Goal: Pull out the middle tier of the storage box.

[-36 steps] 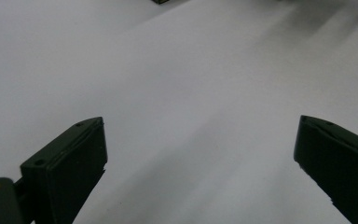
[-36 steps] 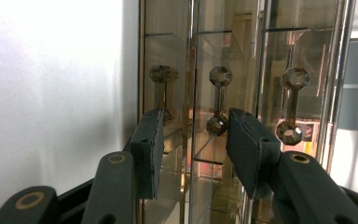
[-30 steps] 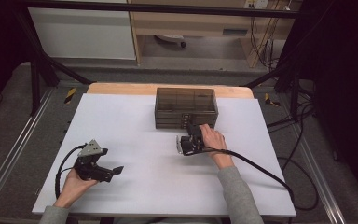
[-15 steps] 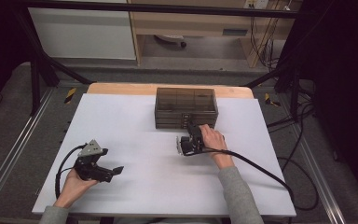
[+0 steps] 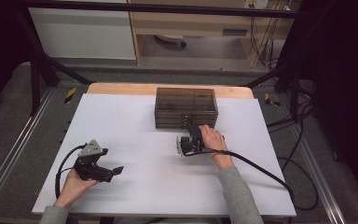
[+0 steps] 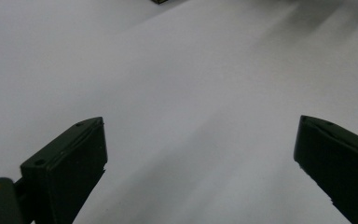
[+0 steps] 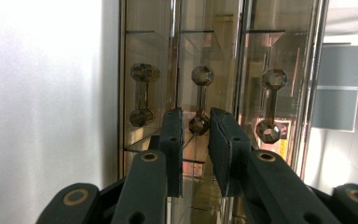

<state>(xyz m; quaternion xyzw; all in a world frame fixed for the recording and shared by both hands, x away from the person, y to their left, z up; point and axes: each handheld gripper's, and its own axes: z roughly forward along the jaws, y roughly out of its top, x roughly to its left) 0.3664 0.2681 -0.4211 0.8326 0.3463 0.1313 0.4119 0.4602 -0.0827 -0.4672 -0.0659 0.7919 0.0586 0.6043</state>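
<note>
High view: a smoky, see-through drawer cabinet (image 5: 185, 106) stands at the far middle of the white table (image 5: 135, 121), its drawer fronts turned toward the person. The right gripper (image 5: 192, 133), held in the right hand (image 5: 211, 139), points at the cabinet front, lying on its side. The left gripper (image 5: 114, 171), held in the left hand (image 5: 74, 179), rests near the near-left corner of the table, well apart from the cabinet, pointing to the right.

Right gripper view: three drawer fronts run side by side, each with a faceted bar handle. The jaws have just been closing and now stand narrowly apart on either side of the lower knob of the middle handle (image 7: 200, 100); whether the pads (image 7: 173, 135) press on the knob cannot be told. The left-hand handle (image 7: 141, 94) and right-hand handle (image 7: 270, 105) are free.

Left gripper view: the two black jaws stand wide apart over bare table, nothing between them
</note>
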